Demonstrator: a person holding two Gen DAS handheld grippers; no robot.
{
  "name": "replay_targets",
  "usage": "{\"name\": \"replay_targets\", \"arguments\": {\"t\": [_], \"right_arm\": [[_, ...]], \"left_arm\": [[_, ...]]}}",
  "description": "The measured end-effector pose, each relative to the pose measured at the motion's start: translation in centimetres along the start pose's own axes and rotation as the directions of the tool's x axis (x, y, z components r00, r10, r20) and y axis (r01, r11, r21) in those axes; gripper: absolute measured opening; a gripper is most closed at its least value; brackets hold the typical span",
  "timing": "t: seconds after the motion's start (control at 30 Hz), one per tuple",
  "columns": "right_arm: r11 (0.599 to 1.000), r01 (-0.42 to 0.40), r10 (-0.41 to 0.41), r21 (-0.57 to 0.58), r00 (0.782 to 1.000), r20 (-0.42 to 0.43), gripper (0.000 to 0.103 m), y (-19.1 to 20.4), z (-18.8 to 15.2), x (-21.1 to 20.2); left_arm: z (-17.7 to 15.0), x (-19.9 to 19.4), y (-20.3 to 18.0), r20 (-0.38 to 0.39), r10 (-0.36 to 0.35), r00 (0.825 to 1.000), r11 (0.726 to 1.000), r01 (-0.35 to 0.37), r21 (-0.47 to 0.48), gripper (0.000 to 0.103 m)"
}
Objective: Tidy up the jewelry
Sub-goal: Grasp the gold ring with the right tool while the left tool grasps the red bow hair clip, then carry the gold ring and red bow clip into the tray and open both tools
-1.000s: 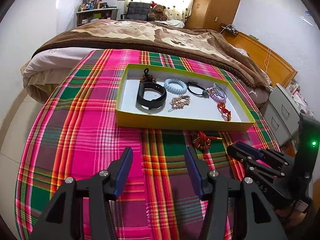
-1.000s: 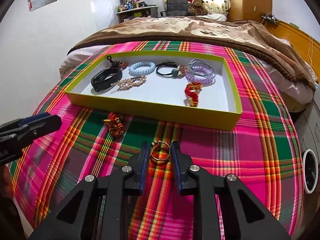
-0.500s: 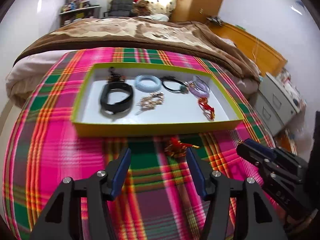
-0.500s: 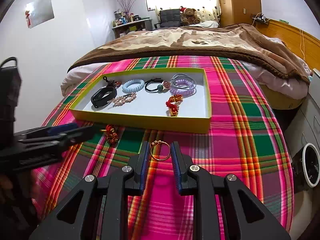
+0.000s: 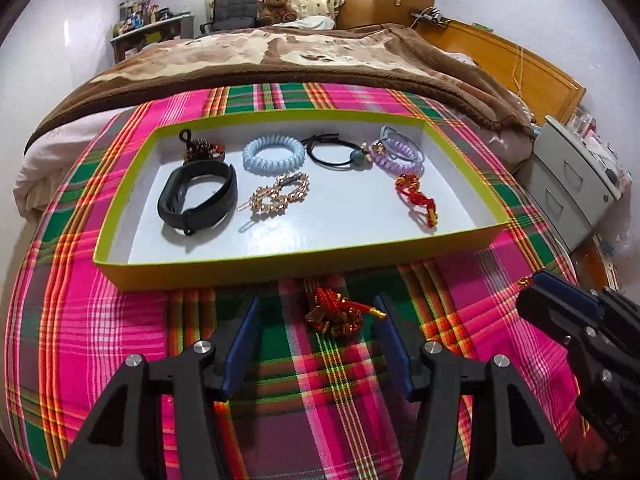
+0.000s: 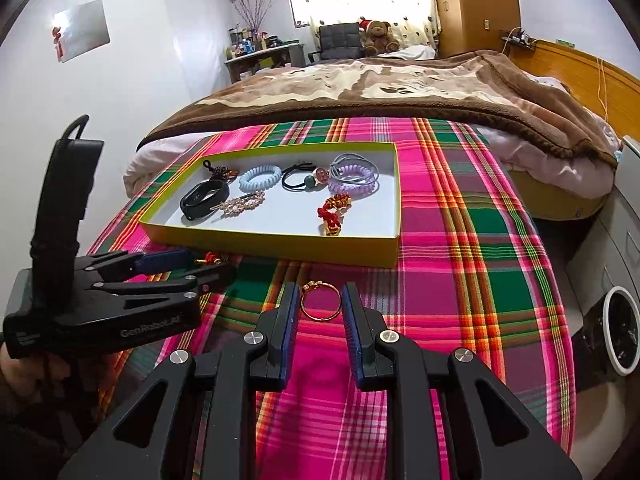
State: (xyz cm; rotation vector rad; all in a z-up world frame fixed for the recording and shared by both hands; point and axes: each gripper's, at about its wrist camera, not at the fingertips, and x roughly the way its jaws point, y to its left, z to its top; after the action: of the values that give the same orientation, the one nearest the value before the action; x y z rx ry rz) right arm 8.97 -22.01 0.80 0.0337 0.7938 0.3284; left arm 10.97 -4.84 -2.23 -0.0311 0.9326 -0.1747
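Note:
A yellow-green tray (image 5: 256,268) (image 6: 280,242) on the plaid cloth holds a black band (image 5: 196,196), a blue coil tie (image 5: 274,156), a black tie (image 5: 334,152), purple ties (image 5: 400,154), a gold clip (image 5: 280,196) and a red knot charm (image 5: 416,198). A second red knot charm (image 5: 336,312) lies on the cloth in front of the tray, between the open fingers of my left gripper (image 5: 316,336) (image 6: 200,264). My right gripper (image 6: 320,308) (image 5: 532,292) is shut on a gold ring (image 6: 320,300), held above the cloth.
The plaid cloth (image 5: 100,320) covers the foot of a bed with a brown blanket (image 5: 300,56). A grey drawer cabinet (image 5: 580,188) stands to the right. A wooden headboard (image 6: 580,68) is at the far right.
My left gripper has moved right and forward, so the loose red knot charm now lies between its fingers. My right gripper has lifted back with the gold ring still in it.

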Motion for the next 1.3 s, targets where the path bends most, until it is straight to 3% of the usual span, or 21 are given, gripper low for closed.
{"name": "replay_targets", "arguments": {"t": [0.2,0.4,1.3], "right_arm": [[1.0,-0.012,0.012,-0.004,1.0,0.001,0.023,0.0,0.0,0.1],[1.0,-0.01,0.01,-0.005,1.0,0.0,0.023,0.2,0.1,0.2],[1.0,-0.001,0.001,-0.018,0.999,0.043,0.023,1.2,0.7,-1.3]], "left_arm": [[-0.1,0.2,-0.2,0.009,0.038,0.999,0.999,-0.038,0.015,0.054],[-0.1,0.3,-0.4,0.011,0.047,0.999,0.998,-0.048,0.04,0.029],[0.0,-3.7,0.7,0.102,0.023,0.995,1.0,-0.024,0.017,0.027]]}}
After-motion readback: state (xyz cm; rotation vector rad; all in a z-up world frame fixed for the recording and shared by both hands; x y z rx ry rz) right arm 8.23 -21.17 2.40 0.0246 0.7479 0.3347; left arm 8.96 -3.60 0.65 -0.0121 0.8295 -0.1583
